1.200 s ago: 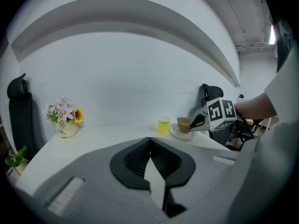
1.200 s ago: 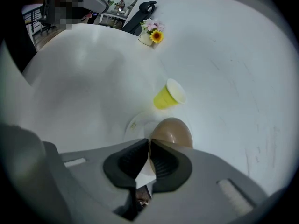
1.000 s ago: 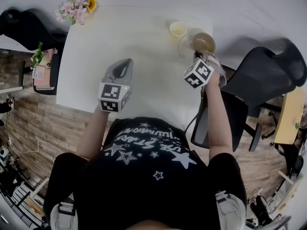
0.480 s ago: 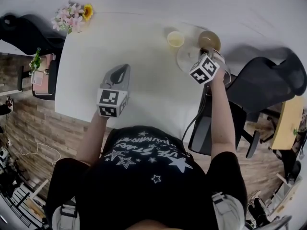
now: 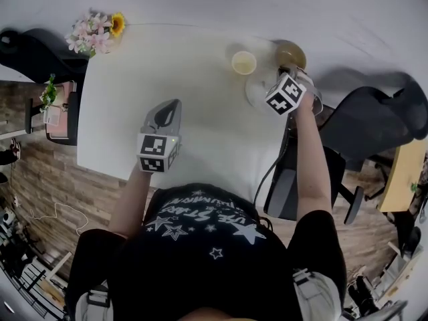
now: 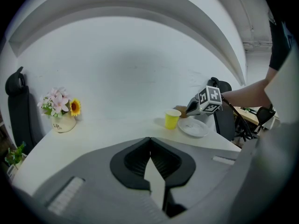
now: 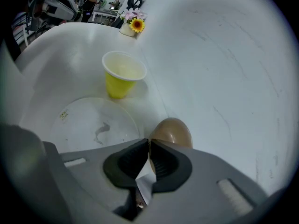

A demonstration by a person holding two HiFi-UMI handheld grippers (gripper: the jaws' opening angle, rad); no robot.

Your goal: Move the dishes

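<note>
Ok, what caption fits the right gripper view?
Right gripper pinching the rim of a round brown bowl, beside a clear plate and yellow paper cup on a white table.

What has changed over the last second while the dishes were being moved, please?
The right hand-held gripper, shut on the rim of the brown bowl, carried it from above the plate outward to the far right corner of the table, just beyond the plate. The plate and yellow cup stayed put. The left hand-held gripper stayed shut and empty over the table.
</note>
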